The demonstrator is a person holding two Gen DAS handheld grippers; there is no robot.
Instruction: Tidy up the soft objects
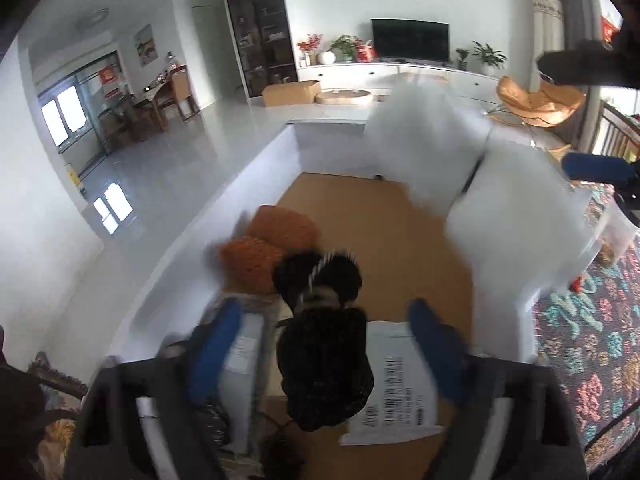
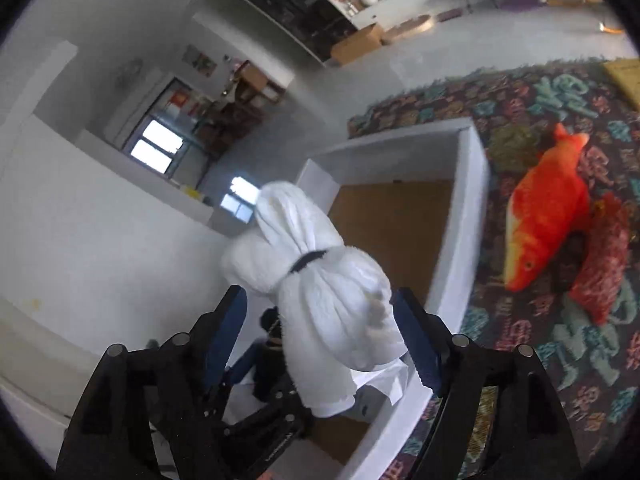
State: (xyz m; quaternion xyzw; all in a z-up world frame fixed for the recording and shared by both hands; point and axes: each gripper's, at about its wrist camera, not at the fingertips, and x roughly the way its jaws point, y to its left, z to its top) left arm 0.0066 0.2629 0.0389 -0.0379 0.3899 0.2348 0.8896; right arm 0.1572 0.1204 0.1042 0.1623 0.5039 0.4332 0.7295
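Two wrist cameras looked down into a white-walled box point(image 1: 256, 168) with a brown cardboard floor, which stood on a patterned rug point(image 2: 560, 340).

In the left view, the left gripper point(image 1: 320, 356) stood with its blue fingers point(image 1: 216, 344) spread wide. A black knitted bundle point(image 1: 324, 364) hung or fell between them, touched by neither pad, so it appeared to be released over the box. At ten o'clock from it, two orange knitted pieces point(image 1: 268, 248) already lay against the box's left wall. At two o'clock, a blurred white towel bundle point(image 1: 460, 168) hovered over the far right of the box.

In the right view, the right gripper point(image 2: 320, 344) was also spread open. The white towel bundle point(image 2: 320, 288), tied at its middle with a dark band, sat between the fingers point(image 2: 416, 344); whether the pads touched it could not be told, though it looked let go above the box.

The task seemed partly done: the orange pieces were in, the black and white bundles going in. Left outside, at three o'clock in the right view, an orange plush fish point(image 2: 548, 208) and a red cushion point(image 2: 604, 256) lay on the rug.

Beyond was a bright living room with a pale glossy floor point(image 1: 168, 160), a television point(image 1: 410, 40) on a long white cabinet at twelve o'clock, potted plants, an orange chair point(image 1: 536, 100) and a dining table point(image 1: 156, 100) by a window.
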